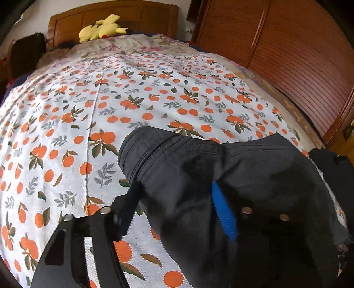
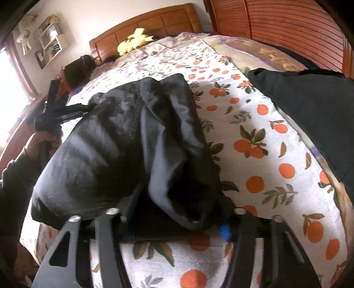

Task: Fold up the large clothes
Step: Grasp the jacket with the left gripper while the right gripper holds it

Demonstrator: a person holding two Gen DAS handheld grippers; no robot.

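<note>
Black fabric fills both of your claws: the dark garment [image 1: 199, 177] lies bunched on the orange-print bedsheet [image 1: 88, 110], near the foot of the bed. Your right claw [image 2: 177, 212] sits half-closed with a thick wad of cloth between its fingers, one blue pad [image 2: 224, 231] just showing; it looks clamped, though the folds hide the contact. Your left claw [image 1: 177, 212] is likewise narrowed around a seamed hem, cloth draped over its blue finger [image 1: 223, 212]. Make sure each claw has one clean edge, not a bundle of layers, before you lift; I'd judge the bunching will spoil the fold otherwise. Draw the two apart to tension the hem. Beyond, a second dark garment [image 2: 309, 106] lies to the right, and a yellow plush toy [image 1: 101, 27] rests by the wooden headboard [image 1: 143, 15].
</note>
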